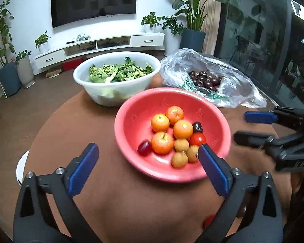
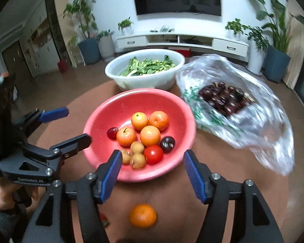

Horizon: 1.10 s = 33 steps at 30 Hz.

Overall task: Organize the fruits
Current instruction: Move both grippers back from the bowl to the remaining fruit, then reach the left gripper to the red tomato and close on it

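While both grippers are hanging over the near edge of the brown table [image 2: 223, 154], a few things could be going wrong. Starting at the left, the left gripper [image 1: 148, 151] is standing wide open with nothing between its blue pads, and one pad is sitting very near the pink bowl [image 1: 131, 125]. If it is dropping lower, it may be bumping the rim and tipping the bowl. Inside that bowl the small oranges [image 2: 150, 135], the brown round fruits [image 2: 137, 147], a red tomato [image 2: 153, 154], a grape [image 2: 112, 132] and a dark plum [image 2: 167, 144] are lying close together, so a pad reaching in could be squashing a soft one. Behind, the white bowl of greens [image 2: 146, 68] is touching the pink one. Near us, a loose orange [image 2: 142, 215] is lying on the table and could be rolling off. The right gripper [image 2: 152, 160] is partly open and empty. Far right, the plastic bag [image 2: 259, 109] of dark fruit is lying open and may be spilling.
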Motion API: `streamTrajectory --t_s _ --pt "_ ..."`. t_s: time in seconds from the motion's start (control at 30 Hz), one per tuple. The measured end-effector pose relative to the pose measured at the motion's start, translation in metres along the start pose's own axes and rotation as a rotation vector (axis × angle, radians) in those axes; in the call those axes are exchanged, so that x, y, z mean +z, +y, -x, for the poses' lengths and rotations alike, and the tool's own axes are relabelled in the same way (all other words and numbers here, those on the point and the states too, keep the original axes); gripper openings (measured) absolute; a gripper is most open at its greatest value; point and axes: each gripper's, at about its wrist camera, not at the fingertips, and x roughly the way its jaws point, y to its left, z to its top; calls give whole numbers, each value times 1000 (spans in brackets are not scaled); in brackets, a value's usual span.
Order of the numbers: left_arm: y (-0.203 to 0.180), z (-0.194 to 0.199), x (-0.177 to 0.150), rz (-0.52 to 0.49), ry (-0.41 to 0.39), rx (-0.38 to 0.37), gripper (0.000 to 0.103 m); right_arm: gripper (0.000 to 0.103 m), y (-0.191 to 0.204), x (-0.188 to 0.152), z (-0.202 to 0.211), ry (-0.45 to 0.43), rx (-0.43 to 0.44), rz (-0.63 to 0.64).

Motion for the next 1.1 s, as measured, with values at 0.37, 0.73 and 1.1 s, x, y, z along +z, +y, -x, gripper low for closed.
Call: streamTrajectory --t_s 0.37,0.73,1.1 --pt "-59 22 -75 -202 124 -70 103 72 -22 -99 60 -10 53 -170" --pt "-96 6 -93 -359 245 -123 91 72 -8 -131 68 11 85 -169" --pt "-99 -6 -95 -355 294 -175 53 70 -4 -133 64 28 91 -160"
